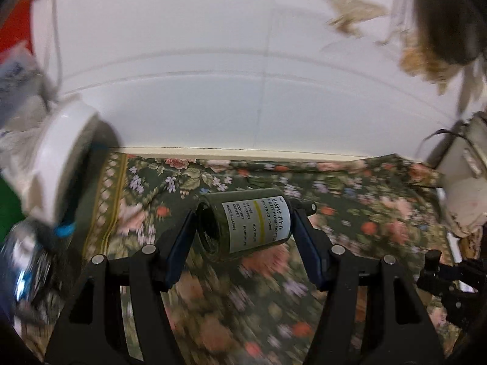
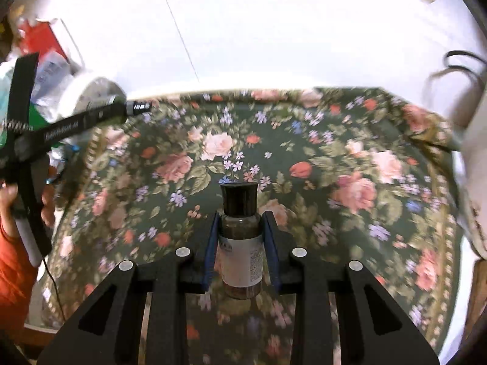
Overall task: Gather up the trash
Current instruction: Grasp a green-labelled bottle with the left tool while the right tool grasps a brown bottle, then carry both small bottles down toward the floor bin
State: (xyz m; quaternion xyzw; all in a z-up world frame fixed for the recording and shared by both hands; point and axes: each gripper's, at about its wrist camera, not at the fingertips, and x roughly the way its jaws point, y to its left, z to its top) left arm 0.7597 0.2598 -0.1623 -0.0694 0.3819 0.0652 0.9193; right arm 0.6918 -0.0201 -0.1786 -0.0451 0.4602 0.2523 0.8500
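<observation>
My left gripper (image 1: 243, 213) is shut on a small dark pump bottle (image 1: 246, 225) with a white label, held sideways above the floral cloth (image 1: 350, 228). My right gripper (image 2: 240, 222) is shut on a second small bottle (image 2: 241, 243) with a black cap and a white label, held along the fingers. A white-rimmed trash bin (image 1: 54, 158) stuffed with wrappers stands at the left; it also shows in the right wrist view (image 2: 88, 91). The left gripper's body (image 2: 45, 133) shows at the left of the right wrist view, in front of the bin.
A white wall (image 1: 228, 76) rises behind the cloth. A white object with a dark cord (image 1: 462, 182) stands at the right edge. Dried plants (image 1: 426, 54) hang at the upper right. The person's hand and orange sleeve (image 2: 15, 258) are at the left.
</observation>
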